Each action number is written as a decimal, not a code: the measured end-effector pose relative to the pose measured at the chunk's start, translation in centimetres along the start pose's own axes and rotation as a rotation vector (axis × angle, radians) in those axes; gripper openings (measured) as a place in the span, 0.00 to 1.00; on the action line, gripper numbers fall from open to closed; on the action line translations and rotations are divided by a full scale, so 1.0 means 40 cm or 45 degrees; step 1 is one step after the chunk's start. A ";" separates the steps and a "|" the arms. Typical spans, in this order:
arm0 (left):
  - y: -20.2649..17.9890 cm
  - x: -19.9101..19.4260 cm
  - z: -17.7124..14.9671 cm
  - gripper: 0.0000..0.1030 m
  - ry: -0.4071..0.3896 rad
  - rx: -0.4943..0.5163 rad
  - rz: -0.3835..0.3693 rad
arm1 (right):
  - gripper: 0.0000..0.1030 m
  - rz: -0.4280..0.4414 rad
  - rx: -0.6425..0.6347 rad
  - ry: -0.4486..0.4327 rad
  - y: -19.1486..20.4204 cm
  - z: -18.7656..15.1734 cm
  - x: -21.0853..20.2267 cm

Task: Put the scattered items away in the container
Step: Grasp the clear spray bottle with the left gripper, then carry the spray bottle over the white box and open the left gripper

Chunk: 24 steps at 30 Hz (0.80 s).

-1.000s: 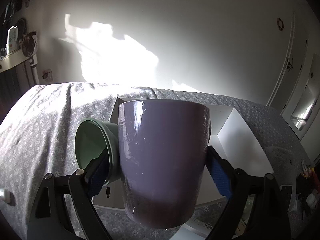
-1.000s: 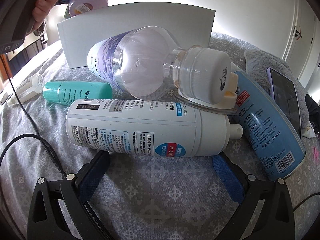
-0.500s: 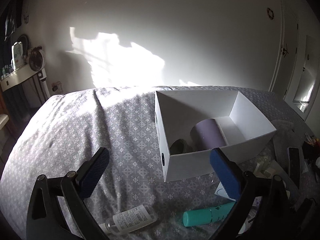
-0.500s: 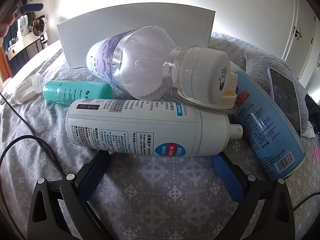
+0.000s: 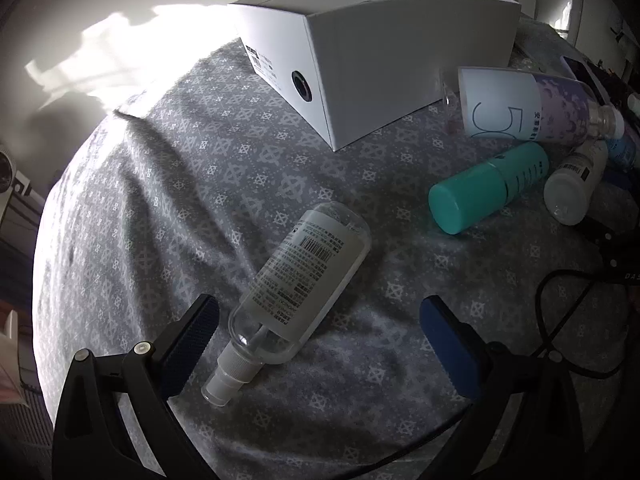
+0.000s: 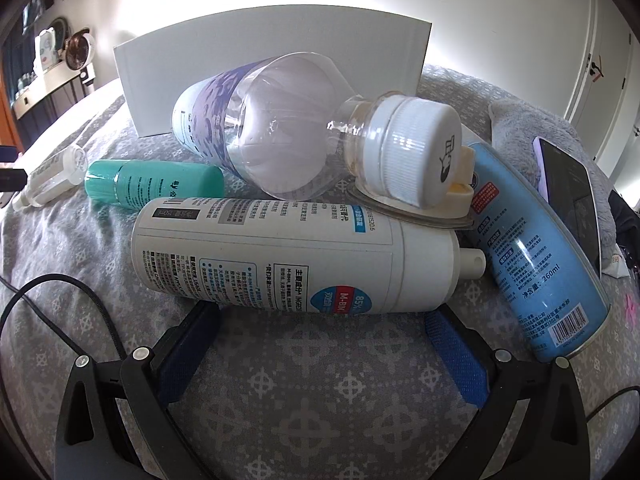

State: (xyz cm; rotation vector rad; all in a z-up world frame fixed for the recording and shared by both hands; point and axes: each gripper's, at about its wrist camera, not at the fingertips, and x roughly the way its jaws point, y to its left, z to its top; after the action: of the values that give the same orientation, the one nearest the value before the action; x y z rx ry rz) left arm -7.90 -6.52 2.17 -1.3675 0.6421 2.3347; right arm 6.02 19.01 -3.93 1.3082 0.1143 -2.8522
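Observation:
A white cardboard box (image 5: 384, 76) stands on the grey patterned bedspread (image 5: 168, 184). My left gripper (image 5: 318, 318) is open just above a clear spray bottle (image 5: 304, 276) that lies flat; the bottle's neck end lies between the blue pads, untouched. A teal tube (image 5: 484, 188), a white foam bottle (image 5: 572, 188) and a large clear water bottle (image 5: 532, 108) lie to the right. My right gripper (image 6: 320, 322) rests open on the bedspread, right in front of the white foam bottle (image 6: 296, 252), which spans the gap beyond its tips. Behind it lie the water bottle (image 6: 288, 136), the teal tube (image 6: 156, 184) and a blue can (image 6: 532, 256).
A phone (image 6: 568, 196) lies on a grey plush cloth (image 6: 516, 124) at the far right. Black cables (image 5: 560, 320) trail over the bedspread near both grippers. White cupboard doors (image 6: 600, 56) stand behind on the right, a shelf with small items (image 6: 48, 68) on the left.
The left gripper let go of the purple mug, which lay in the box half a second ago, then swung down and left to the clear spray bottle. The right gripper has not moved.

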 end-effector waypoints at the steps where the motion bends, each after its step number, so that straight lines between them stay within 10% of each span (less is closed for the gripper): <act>1: -0.019 0.028 0.005 0.99 0.014 0.051 0.025 | 1.00 0.000 0.000 0.000 0.000 0.000 0.000; 6: 0.021 0.067 0.013 0.99 -0.015 -0.162 -0.176 | 1.00 0.000 0.000 0.000 0.000 0.000 0.000; 11: 0.031 0.034 0.004 0.43 -0.103 -0.232 -0.167 | 1.00 0.000 0.000 0.000 0.002 0.000 -0.001; 24: -0.023 -0.036 -0.005 0.39 -0.170 -0.293 -0.260 | 1.00 0.000 0.000 0.000 0.001 0.001 0.001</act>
State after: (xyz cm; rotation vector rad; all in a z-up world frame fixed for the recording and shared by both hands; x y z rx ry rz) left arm -6.62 -5.98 3.18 -1.2880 0.1894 2.3619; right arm 5.98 18.96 -3.94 1.3087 0.1146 -2.8523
